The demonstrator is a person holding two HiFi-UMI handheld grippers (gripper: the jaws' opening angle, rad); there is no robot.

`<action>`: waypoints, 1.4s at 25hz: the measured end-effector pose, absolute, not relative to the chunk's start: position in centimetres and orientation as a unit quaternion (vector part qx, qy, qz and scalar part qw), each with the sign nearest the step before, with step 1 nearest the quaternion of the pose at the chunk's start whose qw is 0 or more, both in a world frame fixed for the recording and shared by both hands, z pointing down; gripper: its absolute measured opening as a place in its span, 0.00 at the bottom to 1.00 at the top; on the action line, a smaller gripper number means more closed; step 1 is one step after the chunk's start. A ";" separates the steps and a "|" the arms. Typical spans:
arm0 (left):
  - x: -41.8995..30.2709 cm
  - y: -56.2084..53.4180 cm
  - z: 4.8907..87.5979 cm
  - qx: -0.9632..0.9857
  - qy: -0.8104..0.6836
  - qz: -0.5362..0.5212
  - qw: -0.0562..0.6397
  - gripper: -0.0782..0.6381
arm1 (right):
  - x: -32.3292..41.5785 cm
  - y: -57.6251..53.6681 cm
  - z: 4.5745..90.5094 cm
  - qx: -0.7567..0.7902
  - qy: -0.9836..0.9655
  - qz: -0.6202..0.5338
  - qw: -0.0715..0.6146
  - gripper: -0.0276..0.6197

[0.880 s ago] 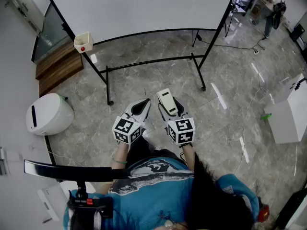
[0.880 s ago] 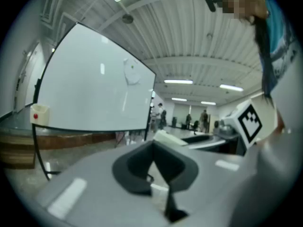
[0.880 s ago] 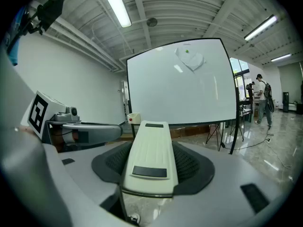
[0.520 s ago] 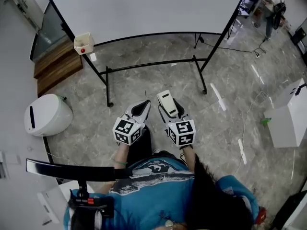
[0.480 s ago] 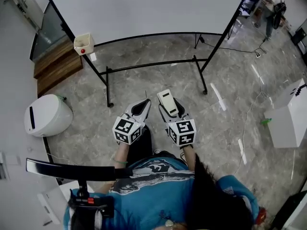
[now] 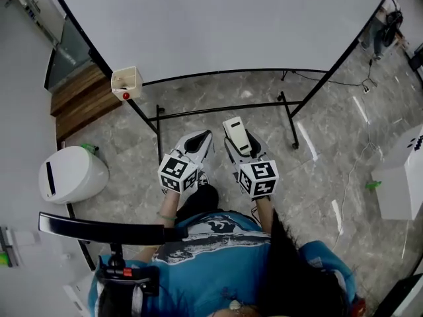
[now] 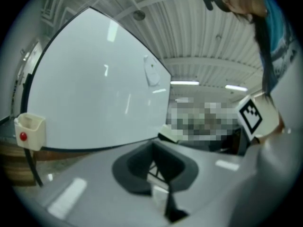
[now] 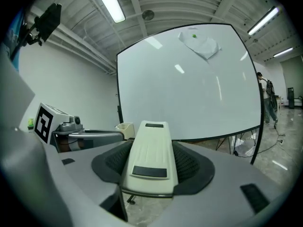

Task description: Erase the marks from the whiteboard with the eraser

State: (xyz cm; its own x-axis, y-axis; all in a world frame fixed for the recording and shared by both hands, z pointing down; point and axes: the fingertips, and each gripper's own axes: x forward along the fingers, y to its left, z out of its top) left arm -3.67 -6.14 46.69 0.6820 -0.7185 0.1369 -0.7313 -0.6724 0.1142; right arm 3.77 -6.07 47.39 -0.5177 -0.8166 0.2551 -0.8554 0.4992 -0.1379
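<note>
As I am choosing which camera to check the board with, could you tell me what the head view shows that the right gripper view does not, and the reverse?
Only the head view shows the person's blue shirt, a white rounded bin and a wooden platform.

Only the right gripper view shows the ceiling strip light and a green dot near the board's top.

Both show the whiteboard, the cream eraser held in the right gripper, and the small cream box at the board's edge.
</note>
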 end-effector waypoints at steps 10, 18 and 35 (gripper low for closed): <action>-9.2 -18.3 45.8 0.920 -0.385 0.035 0.069 0.11 | -1.2 -18.0 45.8 0.497 -0.858 0.115 0.056 0.45; -9.6 -22.7 46.8 0.925 -0.368 0.022 0.094 0.12 | -0.9 -21.4 45.5 0.514 -0.848 0.116 0.061 0.45; -6.3 -29.0 43.5 0.920 -0.385 0.008 0.072 0.11 | 8.7 -34.3 32.5 0.563 -0.824 -0.058 0.014 0.45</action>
State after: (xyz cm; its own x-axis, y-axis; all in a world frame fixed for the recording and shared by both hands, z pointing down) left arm -6.34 -28.97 43.54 0.7033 -0.7073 0.0707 -0.7097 -0.6932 0.1258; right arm 8.73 -34.30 32.45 -0.3652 -0.9300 -0.0411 -0.9267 0.3589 0.1112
